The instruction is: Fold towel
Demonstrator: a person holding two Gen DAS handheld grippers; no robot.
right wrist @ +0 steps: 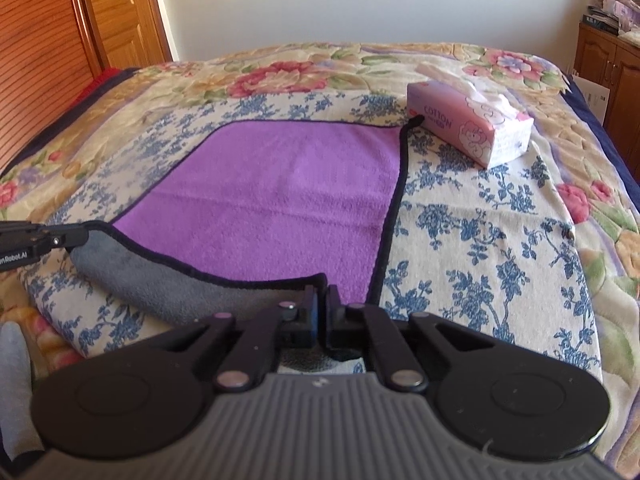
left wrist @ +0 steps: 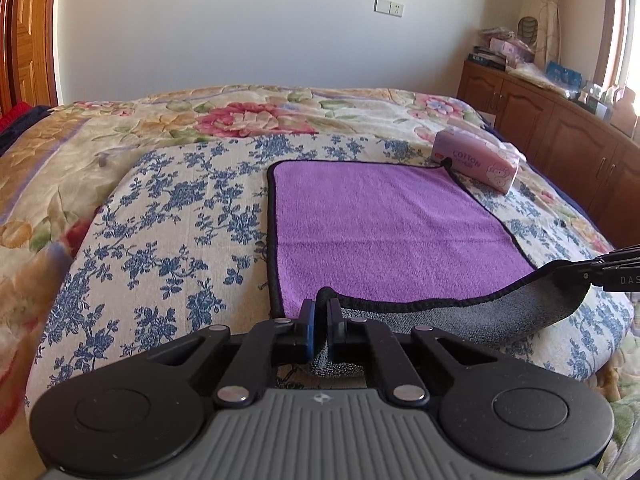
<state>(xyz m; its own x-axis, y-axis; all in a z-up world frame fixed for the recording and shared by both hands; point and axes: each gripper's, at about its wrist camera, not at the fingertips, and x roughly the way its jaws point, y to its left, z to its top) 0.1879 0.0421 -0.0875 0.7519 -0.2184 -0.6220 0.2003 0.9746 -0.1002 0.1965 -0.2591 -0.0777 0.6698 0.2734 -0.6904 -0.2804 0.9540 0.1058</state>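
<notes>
A purple towel (left wrist: 384, 220) with a black hem and grey underside lies flat on the bed; it also shows in the right wrist view (right wrist: 280, 200). My left gripper (left wrist: 321, 308) is shut on the towel's near left corner. My right gripper (right wrist: 322, 294) is shut on the near right corner. Both corners are lifted a little, so the near edge sags and its grey underside (left wrist: 480, 316) shows between them. The right gripper also shows at the right edge of the left wrist view (left wrist: 576, 270), and the left gripper at the left edge of the right wrist view (right wrist: 80, 236).
A pink tissue box (right wrist: 468, 124) stands just past the towel's far right corner, touching its hem loop. The bed has a blue-flowered cover (left wrist: 180, 220) over a floral quilt. A wooden cabinet (left wrist: 560, 128) runs along the right, a wooden door (right wrist: 116, 12) at the left.
</notes>
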